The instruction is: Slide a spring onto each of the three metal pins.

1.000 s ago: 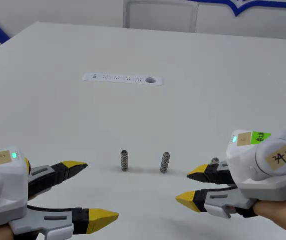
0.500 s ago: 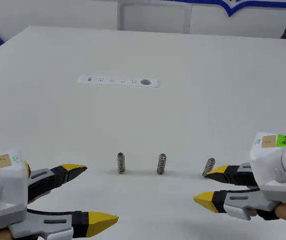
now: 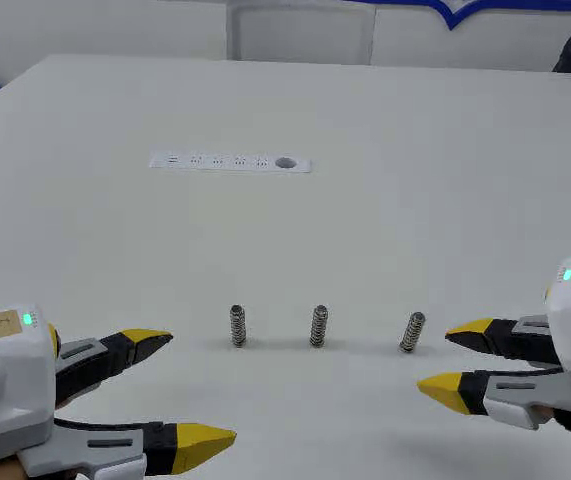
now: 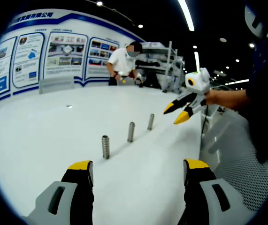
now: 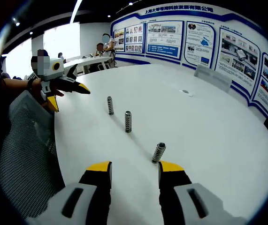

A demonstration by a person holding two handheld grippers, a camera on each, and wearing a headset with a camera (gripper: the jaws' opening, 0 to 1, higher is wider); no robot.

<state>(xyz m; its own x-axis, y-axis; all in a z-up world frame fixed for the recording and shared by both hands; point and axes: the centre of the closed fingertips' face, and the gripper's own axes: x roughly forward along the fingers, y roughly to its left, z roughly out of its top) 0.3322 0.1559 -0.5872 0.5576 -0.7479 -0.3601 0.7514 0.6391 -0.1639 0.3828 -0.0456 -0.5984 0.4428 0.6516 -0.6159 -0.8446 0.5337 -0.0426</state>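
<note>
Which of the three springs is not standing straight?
The right-end spring, nearest the right gripper: it leans, while the middle spring and left spring stand upright.

Your left gripper (image 4: 138, 166) sits low over the white table (image 4: 44, 136), its yellow-tipped jaws wide apart. Ahead, upright and in a row: nearest spring (image 4: 106, 146), middle spring (image 4: 131, 131), far spring (image 4: 150, 121). Just past the far spring is your right gripper (image 4: 172, 116), jaws parted.

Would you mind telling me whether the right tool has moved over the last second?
Yes: the right tool has drawn back rightward, clear of the rightmost spring it was beside.
</note>
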